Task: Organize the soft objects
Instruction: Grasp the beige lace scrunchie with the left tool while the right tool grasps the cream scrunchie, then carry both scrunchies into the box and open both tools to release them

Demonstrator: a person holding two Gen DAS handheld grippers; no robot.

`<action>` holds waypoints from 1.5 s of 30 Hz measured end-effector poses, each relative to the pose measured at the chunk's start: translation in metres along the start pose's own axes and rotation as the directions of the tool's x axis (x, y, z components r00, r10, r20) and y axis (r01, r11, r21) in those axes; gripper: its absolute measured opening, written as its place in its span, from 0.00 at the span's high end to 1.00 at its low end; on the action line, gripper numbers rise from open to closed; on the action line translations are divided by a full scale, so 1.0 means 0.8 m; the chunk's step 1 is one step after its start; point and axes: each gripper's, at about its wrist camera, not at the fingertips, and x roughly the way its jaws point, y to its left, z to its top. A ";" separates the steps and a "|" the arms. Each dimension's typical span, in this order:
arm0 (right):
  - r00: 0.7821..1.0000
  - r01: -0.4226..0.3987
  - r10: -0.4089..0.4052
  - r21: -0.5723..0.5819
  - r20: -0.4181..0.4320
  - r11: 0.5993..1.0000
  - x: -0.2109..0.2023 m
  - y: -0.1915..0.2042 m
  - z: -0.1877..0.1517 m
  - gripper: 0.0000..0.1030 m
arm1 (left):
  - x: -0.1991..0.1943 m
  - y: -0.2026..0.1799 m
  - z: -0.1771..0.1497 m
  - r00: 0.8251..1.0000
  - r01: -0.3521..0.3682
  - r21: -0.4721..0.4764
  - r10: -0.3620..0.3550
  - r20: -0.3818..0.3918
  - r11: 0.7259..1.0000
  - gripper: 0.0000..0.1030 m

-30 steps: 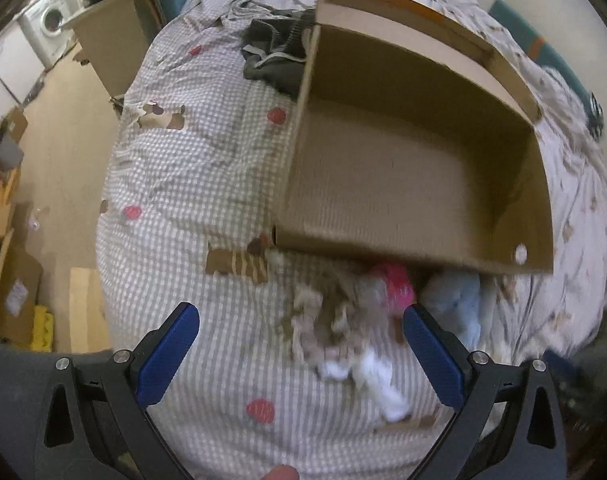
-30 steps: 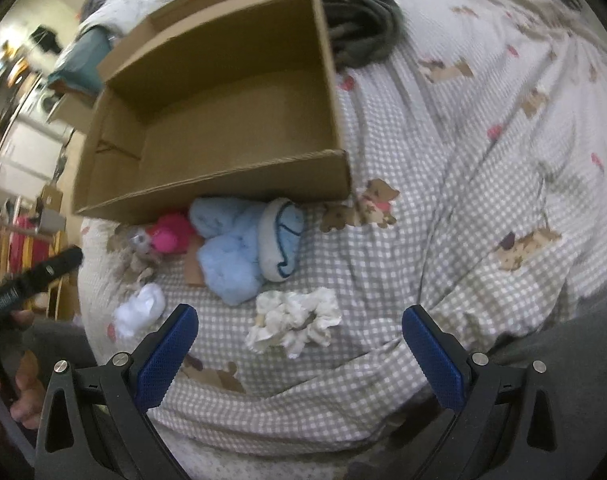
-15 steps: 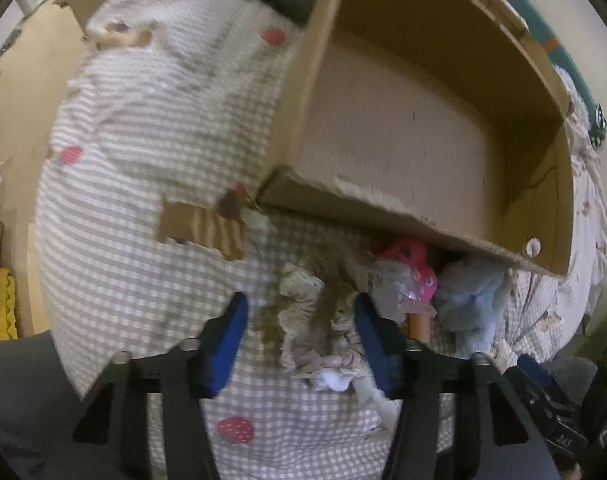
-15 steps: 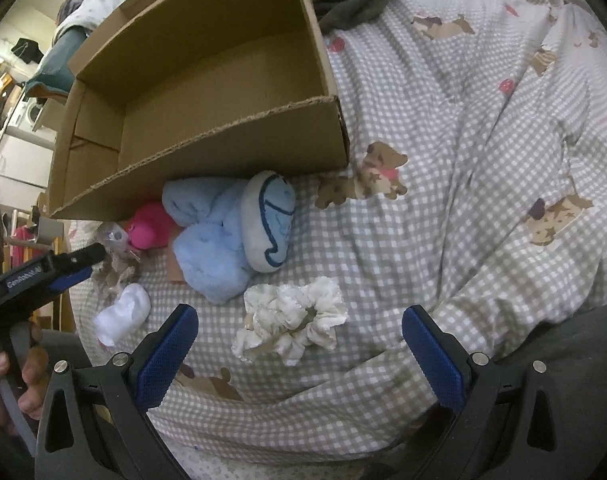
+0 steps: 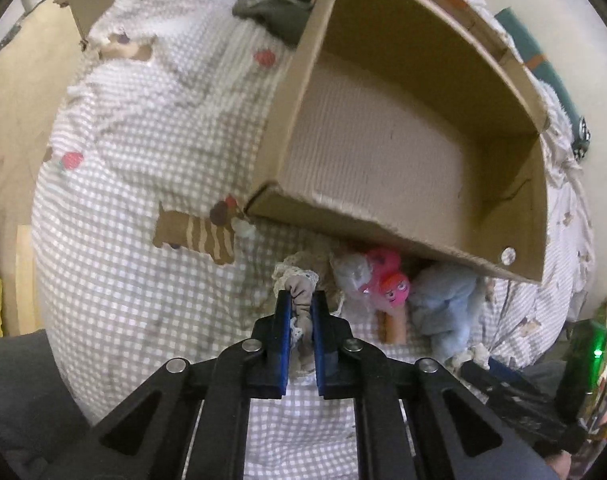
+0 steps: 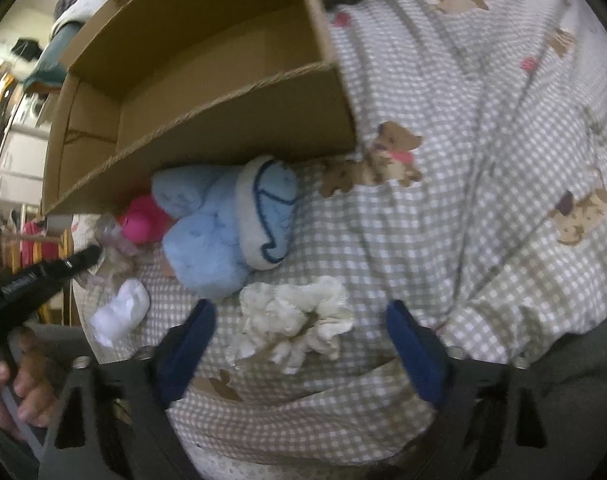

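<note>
While the left gripper (image 5: 301, 312) is pressed nearly together on a beige lace-trimmed scrunchie (image 5: 299, 280), the right gripper (image 6: 299, 332) is held with its jaws spread wide on either side of a white ruffled scrunchie (image 6: 293, 320), which is not yet gripped. Both soft objects lie on the checked bedspread (image 5: 123, 160), just in front of the near wall of an open cardboard box (image 5: 403, 140), whose floor is seen bare. Beside the pinched scrunchie are shown a pink doll-faced toy (image 5: 391, 284) and a light blue plush (image 6: 223, 224), both touching or tucked against the box wall; a small white soft item (image 6: 121, 312) lies apart to the left in the right wrist view. A dark garment (image 5: 279, 12) is heaped beyond the far corner of the box.

Risks, as judged from this moment: only a narrow fold of the beige scrunchie is caught, so it may slip free when lifted, or its lace may drag the clear-wrapped item next to it. Because the box wall overhangs the toys, a lift made close to it may snag the cardboard edge or shift the box. The two grippers work near each other, and contact between them is possible. The right wrist view is motion-blurred, so the alignment over the white scrunchie cannot be confirmed.

Writing: white lettering is printed on the black body of the left gripper as seen in the right wrist view, but it is too blurred to be read. No other brand or label is legible.
</note>
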 end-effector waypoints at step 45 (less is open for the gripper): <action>0.849 -0.210 0.329 -0.306 0.414 0.928 -0.162 0.068 -0.036 0.72 | -0.141 -0.077 -0.010 0.875 -0.126 0.231 -0.002 0.484 0.965 0.91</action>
